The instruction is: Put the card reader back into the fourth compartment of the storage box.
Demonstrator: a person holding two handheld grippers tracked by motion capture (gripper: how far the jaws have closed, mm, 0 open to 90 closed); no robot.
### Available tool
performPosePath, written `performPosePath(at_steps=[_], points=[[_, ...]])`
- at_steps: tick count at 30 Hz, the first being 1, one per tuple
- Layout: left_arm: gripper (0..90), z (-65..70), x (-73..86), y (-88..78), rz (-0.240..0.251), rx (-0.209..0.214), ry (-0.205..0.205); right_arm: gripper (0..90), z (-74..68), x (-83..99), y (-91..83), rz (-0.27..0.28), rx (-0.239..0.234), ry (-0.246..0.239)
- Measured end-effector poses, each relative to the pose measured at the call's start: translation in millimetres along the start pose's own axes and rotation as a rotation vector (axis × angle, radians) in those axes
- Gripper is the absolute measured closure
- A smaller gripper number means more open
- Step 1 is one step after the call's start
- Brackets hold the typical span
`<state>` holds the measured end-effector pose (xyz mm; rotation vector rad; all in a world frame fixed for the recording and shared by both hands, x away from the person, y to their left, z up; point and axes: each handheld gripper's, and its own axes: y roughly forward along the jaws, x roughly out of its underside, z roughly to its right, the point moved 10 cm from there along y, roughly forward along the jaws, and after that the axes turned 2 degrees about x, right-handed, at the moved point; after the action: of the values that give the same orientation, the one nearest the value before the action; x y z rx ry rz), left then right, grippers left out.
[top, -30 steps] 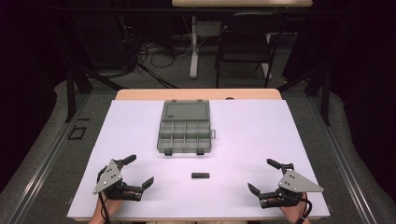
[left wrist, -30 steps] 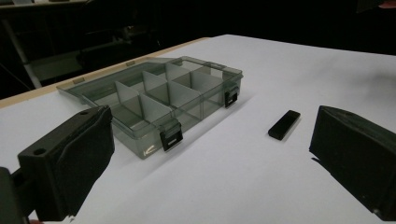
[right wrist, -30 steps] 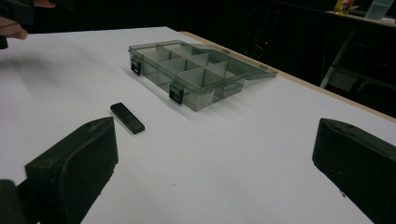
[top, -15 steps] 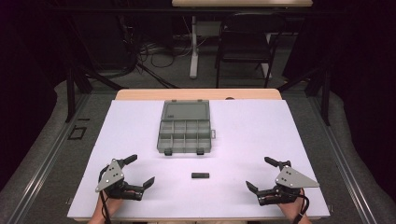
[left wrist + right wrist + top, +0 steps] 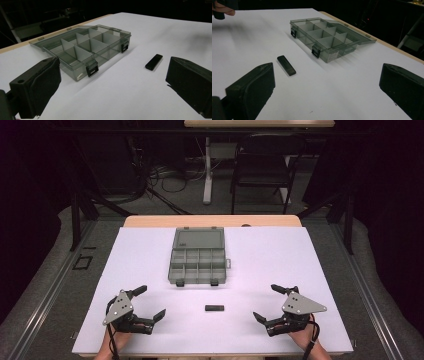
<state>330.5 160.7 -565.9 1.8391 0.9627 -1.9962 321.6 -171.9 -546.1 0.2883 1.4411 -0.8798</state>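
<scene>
A small black bar (image 5: 214, 308) lies flat on the white table (image 5: 320, 265), near its front edge and about midway between the two grippers. The left gripper (image 5: 142, 303) rests at the near left with its jaws spread wide, holding nothing. The right gripper (image 5: 272, 302) sits at the near right, jaws likewise apart and empty. Farther back, just beyond the bar, a grey compartment box (image 5: 197, 261) stands with its lid folded open, its latches (image 5: 214, 282) facing the bar. Bare tabletop lies between each gripper and the bar.
</scene>
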Motion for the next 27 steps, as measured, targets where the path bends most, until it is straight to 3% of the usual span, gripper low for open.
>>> performPosePath(at_steps=[11, 27], points=[[0.1, -0.8, 4.5, 4.1, -0.044, 0.003, -0.014, 0.0, -6.0, -5.4, 16.4, -0.024, -0.051, -0.001], [0.1, -1.9, 3.6, 4.7, -0.040, 0.010, -0.019, 0.0, -9.4, -9.4, 39.8, -0.059, -0.100, -0.015]])
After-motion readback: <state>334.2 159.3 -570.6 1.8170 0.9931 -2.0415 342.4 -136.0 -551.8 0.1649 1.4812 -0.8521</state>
